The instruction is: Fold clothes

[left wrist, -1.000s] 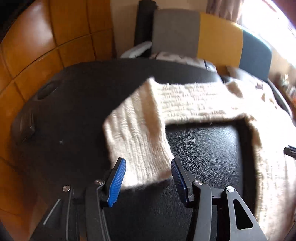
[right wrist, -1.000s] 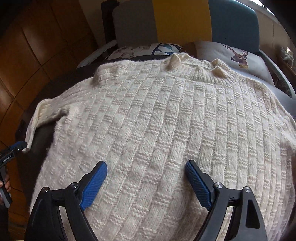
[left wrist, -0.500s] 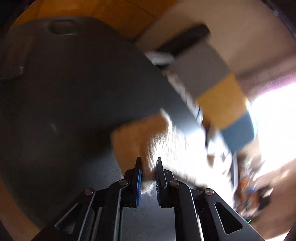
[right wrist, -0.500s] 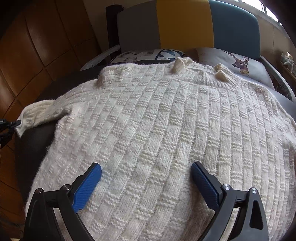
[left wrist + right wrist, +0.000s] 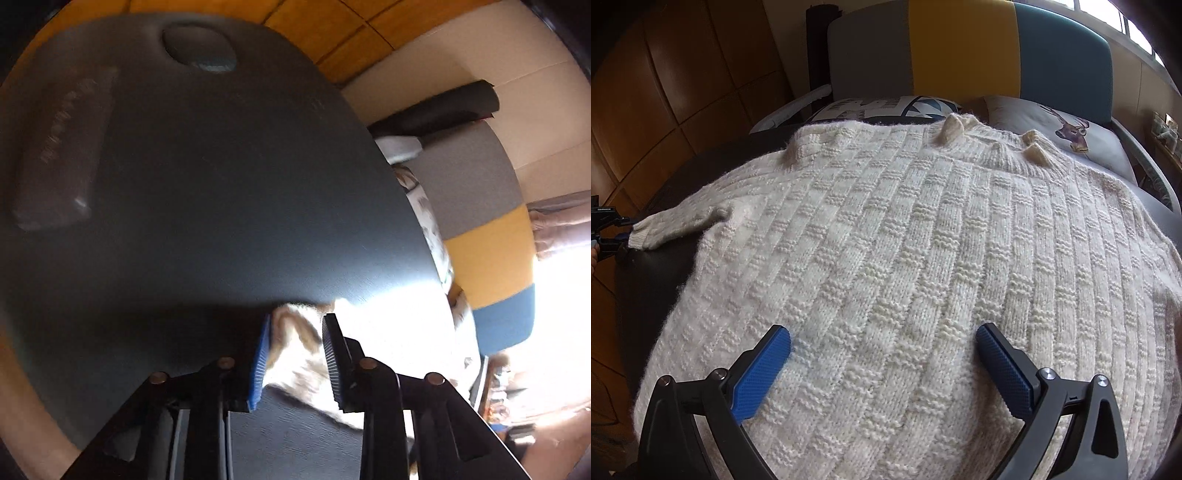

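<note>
We see one sweater (image 5: 905, 266), cream and knitted, which lies flat on one dark table (image 5: 221, 221) and covers most of it. Its collar points away from us, toward the sofa (image 5: 960, 48) behind the table. On the sofa there are two cushions: one with a blue pattern (image 5: 886, 107) and one with a deer (image 5: 1067, 129).

Our left gripper (image 5: 295, 354) has its jaws narrow, and they hold the cuff (image 5: 295, 332) of one sleeve. In the right wrist view this sleeve (image 5: 679, 221) is stretched out from the sweater's body to the left edge of the table, where the left gripper (image 5: 613, 232) grips the cuff.

Our right gripper (image 5: 882, 369) hovers above the lower part of the sweater with jaws wide apart, and nothing is between them. We cannot tell if its two blue pads (image 5: 761, 373) touch the knit.

The second sleeve is not visible to us.
</note>
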### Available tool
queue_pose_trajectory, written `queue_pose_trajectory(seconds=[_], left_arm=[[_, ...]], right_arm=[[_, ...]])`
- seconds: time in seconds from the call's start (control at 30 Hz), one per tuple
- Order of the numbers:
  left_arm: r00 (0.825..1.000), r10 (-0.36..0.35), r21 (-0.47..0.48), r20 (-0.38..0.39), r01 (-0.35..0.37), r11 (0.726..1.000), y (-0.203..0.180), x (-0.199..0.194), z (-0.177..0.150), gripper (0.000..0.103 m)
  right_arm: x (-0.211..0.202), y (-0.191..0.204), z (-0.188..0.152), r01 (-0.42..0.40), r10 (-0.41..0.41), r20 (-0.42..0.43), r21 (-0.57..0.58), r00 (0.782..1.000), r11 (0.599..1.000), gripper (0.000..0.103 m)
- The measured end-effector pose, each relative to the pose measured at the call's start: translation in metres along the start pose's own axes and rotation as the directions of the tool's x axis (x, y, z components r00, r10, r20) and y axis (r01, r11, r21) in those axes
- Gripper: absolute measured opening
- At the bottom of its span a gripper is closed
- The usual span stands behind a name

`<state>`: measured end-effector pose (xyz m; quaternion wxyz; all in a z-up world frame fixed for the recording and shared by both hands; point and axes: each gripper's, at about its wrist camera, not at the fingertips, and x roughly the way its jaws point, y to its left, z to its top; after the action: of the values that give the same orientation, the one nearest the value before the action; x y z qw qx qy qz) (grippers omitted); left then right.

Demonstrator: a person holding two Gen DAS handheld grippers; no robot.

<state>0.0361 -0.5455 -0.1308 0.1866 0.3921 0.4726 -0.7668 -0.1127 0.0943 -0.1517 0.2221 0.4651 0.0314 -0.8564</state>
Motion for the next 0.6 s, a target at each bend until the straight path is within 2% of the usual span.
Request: queue_pose_trajectory(seconds=[0.07,0.13,0.17,0.27,0.4,0.43,0.57,0.6], left_arm=[[1.0,0.004,-0.009,0.003,-0.004,1.0,0.012,-0.008,-0.002,0.036],[1.0,0.001,-0.035,0.008,0.0,0.999,0.027,-0.015,-0.006,0.048],[1.0,-0.008,-0.05,0.006,0.008,0.999,0.035,-0.016,-0.009,0.05],[0.999,-0.041,-0.117,-0.019,0.039,0.992,0.052,-0.01,-0.018,0.05],[0.998,-0.065,-0.072,-0.015,0.064,0.995,0.042,-0.006,-0.025,0.052],[0.997,-0.074,-0.067,-0.025,0.073,0.995,0.037,-0.002,-0.027,0.052],[1.0,-0.017,-0.002,-0.001,0.017,1.0,0.019,0.006,-0.029,0.05],[1.0,-0.006,0.009,0.01,0.005,1.0,0.016,0.005,-0.03,0.035]], right_arm=[[-0.001,0.0,-0.001,0.0,0.0,0.0,-0.002,1.0,1.0,0.103],[0.0,0.0,-0.001,0.002,-0.002,0.0,-0.003,1.0,1.0,0.103],[0.0,0.001,-0.001,0.003,-0.003,0.0,-0.004,1.0,1.0,0.103],[0.0,0.001,-0.001,0.006,-0.006,0.0,-0.007,1.0,1.0,0.103],[0.0,0.002,0.0,0.015,-0.015,-0.004,-0.009,1.0,1.0,0.103],[0.0,0.002,0.0,0.019,-0.019,-0.006,-0.01,1.0,1.0,0.103],[0.001,0.005,0.004,0.044,-0.044,-0.031,-0.004,0.999,0.999,0.103],[0.001,0.006,0.007,0.046,-0.046,-0.041,0.003,0.998,0.999,0.103]])
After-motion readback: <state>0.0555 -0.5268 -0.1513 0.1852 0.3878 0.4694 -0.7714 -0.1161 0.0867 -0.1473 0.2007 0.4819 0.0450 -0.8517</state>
